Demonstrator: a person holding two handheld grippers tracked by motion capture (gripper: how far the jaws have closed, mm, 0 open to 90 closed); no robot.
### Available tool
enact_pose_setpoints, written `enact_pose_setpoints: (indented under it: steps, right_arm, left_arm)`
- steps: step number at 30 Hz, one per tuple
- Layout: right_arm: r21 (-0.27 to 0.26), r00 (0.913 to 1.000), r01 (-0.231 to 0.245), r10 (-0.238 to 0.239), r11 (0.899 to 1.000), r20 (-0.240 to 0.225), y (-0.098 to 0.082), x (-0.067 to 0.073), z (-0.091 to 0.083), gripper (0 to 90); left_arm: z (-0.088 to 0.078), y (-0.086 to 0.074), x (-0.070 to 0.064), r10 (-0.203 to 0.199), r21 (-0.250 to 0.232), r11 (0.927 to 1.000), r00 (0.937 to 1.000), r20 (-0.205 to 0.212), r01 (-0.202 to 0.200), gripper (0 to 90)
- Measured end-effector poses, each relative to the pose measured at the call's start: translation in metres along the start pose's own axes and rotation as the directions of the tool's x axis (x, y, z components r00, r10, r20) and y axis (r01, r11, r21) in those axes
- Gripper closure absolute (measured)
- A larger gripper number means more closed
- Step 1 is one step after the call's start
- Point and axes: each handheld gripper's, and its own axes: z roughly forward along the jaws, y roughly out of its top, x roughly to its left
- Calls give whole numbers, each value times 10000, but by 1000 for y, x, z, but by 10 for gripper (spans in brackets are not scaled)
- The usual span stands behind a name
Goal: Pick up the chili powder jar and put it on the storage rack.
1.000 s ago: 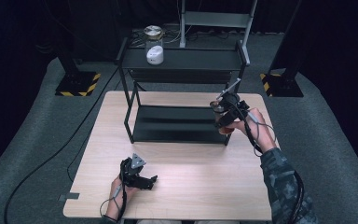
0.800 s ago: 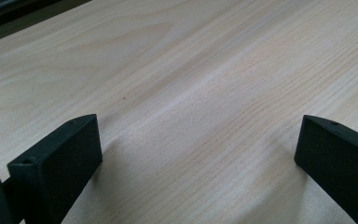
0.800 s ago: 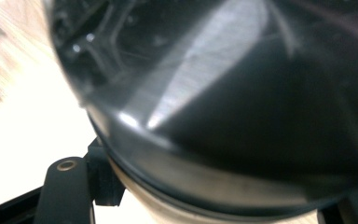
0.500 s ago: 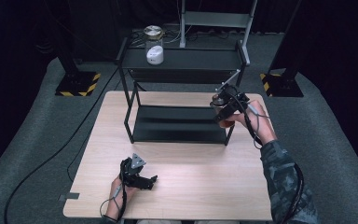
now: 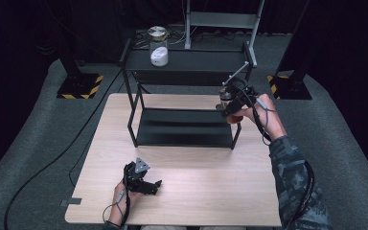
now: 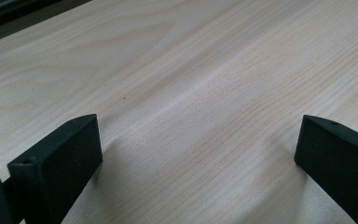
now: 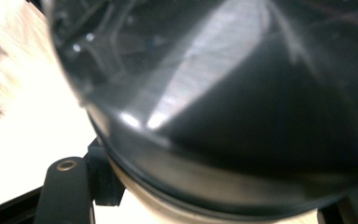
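Observation:
My right gripper (image 5: 228,101) is shut on a clear glass jar (image 5: 225,95), holding it in the air by the right front post of the black two-tier shelf (image 5: 187,61). In the right gripper view the jar (image 7: 223,93) looms very close, its rounded glass wall blocking most of what lies beyond. A second jar (image 5: 158,45) with a metal lid and something white inside stands on the shelf's top tier, left of centre. My left gripper (image 5: 152,186) lies on the wooden table (image 5: 211,191) near the front edge, and its jaws (image 6: 200,140) stand open over bare wood.
The shelf's lower tier (image 5: 182,127) is bare. Behind the table stand two black posts on hazard-striped bases (image 5: 79,86) (image 5: 287,87) and a grey metal rack (image 5: 220,19). A cable (image 5: 52,163) runs across the grey floor on the left.
My right hand has lifted the jar higher beside the shelf's right front post. The left gripper has stayed in place on the table.

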Motion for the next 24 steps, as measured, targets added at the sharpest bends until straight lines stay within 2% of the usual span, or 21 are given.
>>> enact_pose_setpoints:
  steps: [24]
  right_arm:
    - [-112,9995,-74,77,9999,300,26,-5,-30,307]
  left_arm:
    - [0,0,0,6,-1,10000,10000,-2,-6,0]
